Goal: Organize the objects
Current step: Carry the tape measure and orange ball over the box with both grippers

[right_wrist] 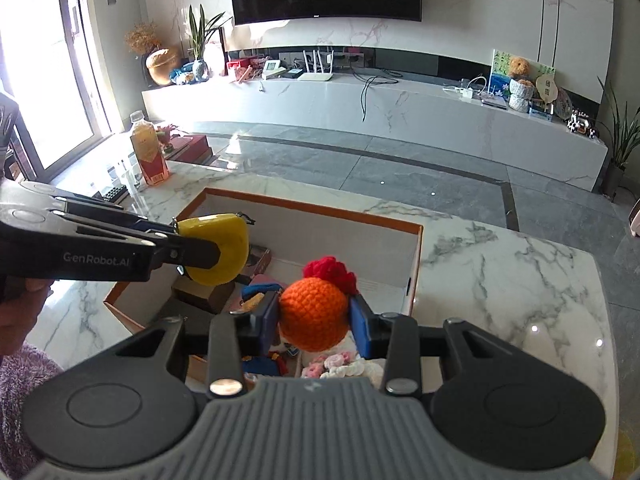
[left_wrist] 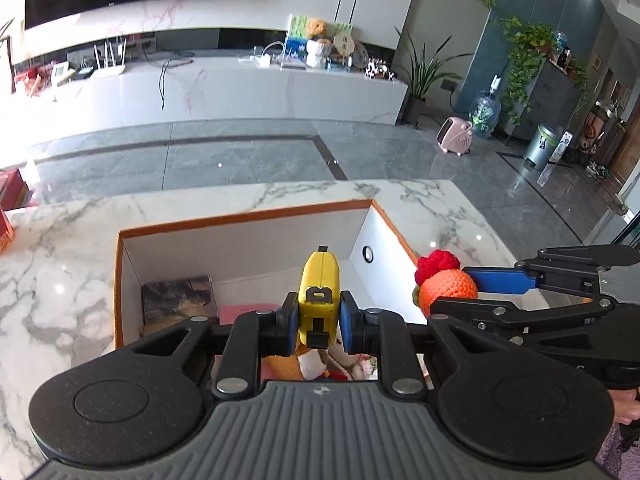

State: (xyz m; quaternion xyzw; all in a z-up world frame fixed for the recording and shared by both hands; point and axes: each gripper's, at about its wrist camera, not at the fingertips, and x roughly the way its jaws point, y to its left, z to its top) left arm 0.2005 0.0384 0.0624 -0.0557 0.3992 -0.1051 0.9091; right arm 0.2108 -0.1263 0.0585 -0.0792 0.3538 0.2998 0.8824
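Note:
My left gripper (left_wrist: 319,322) is shut on a yellow tape measure (left_wrist: 319,292), held above the open white box with the orange rim (left_wrist: 240,216). The same tape measure (right_wrist: 216,248) shows at the left of the right wrist view, clamped by the left gripper (right_wrist: 188,252). My right gripper (right_wrist: 314,322) is shut on an orange crocheted ball with a red tuft (right_wrist: 314,312), also above the box (right_wrist: 312,206). In the left wrist view that ball (left_wrist: 448,286) and the right gripper (left_wrist: 460,292) hang over the box's right wall. Inside the box lie a dark book (left_wrist: 180,300) and soft toys (right_wrist: 344,364).
The box sits on a marble table (left_wrist: 60,280). A bottle of orange drink (right_wrist: 149,152) and a remote (right_wrist: 112,193) stand at the table's far left. Beyond the table are grey floor tiles, a long white TV console (right_wrist: 400,104), and a red box (left_wrist: 12,188).

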